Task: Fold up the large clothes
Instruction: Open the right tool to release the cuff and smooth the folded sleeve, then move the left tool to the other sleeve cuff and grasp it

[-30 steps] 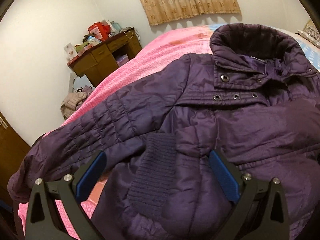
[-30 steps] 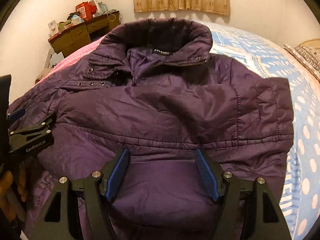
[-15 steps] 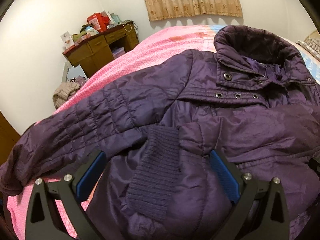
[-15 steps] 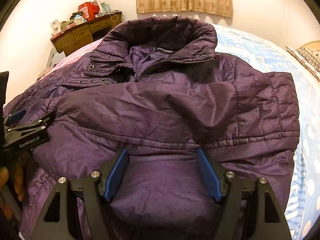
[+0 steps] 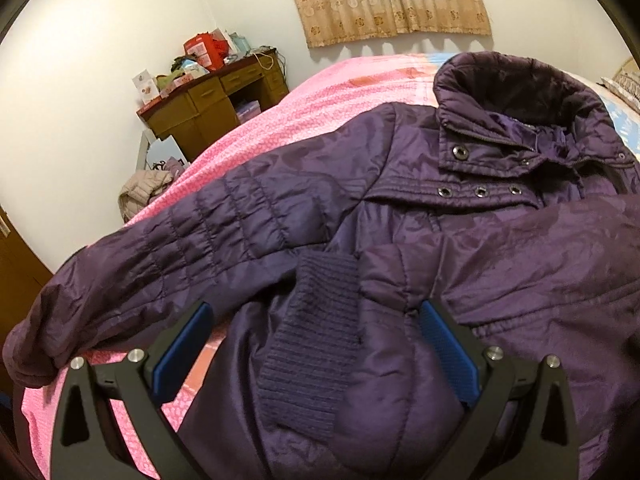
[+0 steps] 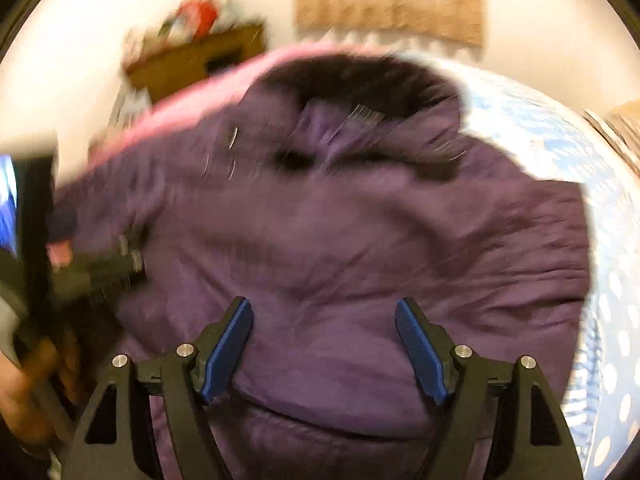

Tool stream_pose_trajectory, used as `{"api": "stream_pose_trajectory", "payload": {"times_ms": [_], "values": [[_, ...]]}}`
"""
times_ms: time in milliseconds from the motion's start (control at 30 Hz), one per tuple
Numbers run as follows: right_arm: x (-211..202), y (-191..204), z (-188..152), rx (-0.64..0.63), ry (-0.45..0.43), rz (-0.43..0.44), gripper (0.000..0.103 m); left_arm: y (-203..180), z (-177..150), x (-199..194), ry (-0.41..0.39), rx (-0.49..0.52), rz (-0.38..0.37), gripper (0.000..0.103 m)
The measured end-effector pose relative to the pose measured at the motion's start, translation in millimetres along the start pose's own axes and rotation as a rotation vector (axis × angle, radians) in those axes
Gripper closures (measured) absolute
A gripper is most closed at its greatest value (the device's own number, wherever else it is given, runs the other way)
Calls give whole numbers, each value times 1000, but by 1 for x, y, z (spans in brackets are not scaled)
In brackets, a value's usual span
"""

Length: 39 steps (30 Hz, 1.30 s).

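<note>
With both the left gripper (image 5: 316, 354) and right gripper (image 6: 324, 350) holding their jaws wide over the purple jacket (image 5: 480, 264) spread on the bed (image 5: 320, 96), the fold likely goes best by gripping the ribbed cuff (image 5: 316, 344) and keeping the sleeve flat.

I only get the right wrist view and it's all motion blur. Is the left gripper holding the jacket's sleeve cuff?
Observer: No. The left gripper is open. The knit cuff lies loose between its jaws, on the front of the jacket.
Operator: Where's the other sleeve?
Observer: The quilted sleeve stretches out sideways, unfolded, over the pink blanket.
Operator: And the collar?
Observer: The collar stands upright, with three metal eyelets in a row below it.
</note>
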State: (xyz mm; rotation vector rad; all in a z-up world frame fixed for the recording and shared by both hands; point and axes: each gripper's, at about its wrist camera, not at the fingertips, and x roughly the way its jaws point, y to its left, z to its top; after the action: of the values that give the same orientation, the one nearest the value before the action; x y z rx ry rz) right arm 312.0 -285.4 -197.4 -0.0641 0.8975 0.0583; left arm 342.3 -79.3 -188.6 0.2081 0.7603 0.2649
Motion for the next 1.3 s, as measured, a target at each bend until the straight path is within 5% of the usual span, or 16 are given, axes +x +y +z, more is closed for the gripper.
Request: {"api": "stream_pose_trajectory", "payload": {"times_ms": [433,800,1033,1300], "values": [[3,-5,-3,39,-29,16,26,2,-3,0,7,-3,-10,0],[1,-6,-4,44,-35,19,25,42,-3,-41,-8,-65,-198,0],[1,-6,-4,47,-38,19,25,98,-38,-84,-66,-95,-140,0],[0,-6,-4,52,-45,24,25,154,-79,-78,-31,-98,-23,0]]}}
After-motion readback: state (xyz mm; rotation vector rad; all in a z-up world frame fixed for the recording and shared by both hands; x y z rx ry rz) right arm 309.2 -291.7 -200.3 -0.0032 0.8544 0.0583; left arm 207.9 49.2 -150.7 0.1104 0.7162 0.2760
